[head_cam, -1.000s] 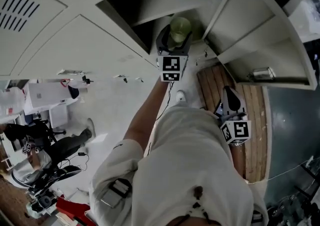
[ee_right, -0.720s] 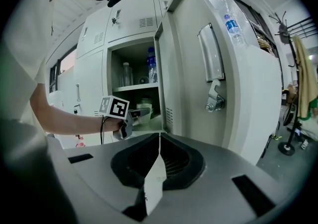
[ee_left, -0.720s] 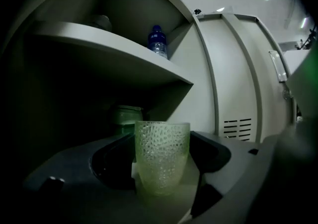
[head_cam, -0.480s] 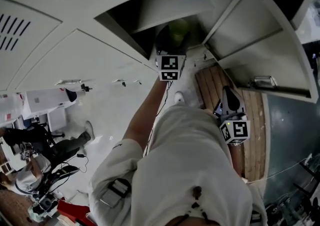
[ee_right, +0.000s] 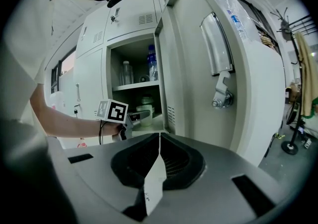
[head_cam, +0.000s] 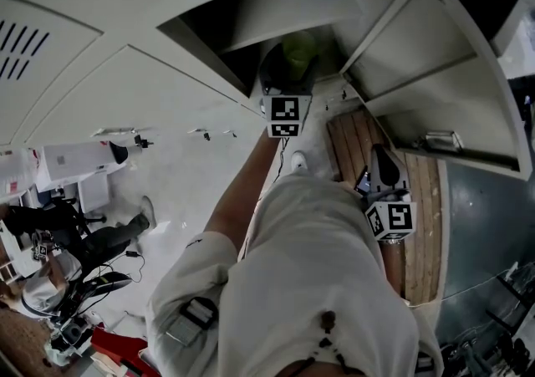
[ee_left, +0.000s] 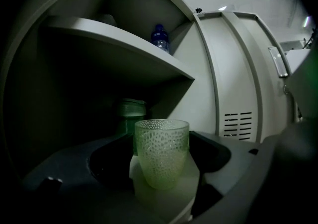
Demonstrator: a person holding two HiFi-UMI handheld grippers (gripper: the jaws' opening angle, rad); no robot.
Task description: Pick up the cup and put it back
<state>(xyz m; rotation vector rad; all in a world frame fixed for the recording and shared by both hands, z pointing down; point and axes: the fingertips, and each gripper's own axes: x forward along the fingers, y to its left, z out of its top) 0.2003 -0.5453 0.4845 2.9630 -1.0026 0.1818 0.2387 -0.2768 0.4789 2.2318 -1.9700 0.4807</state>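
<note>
Cup (ee_left: 161,143) clamped in left gripper (ee_left: 166,181) beneath locker shelf (ee_left: 114,39): set it down level, then let go; right gripper (ee_right: 155,178) pinched together, empty.

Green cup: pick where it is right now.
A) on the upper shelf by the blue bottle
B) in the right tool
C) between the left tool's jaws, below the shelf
C: the left gripper view shows the green cup between the left tool's jaws, below the cabinet shelf; the right tool is shut and empty.
</note>
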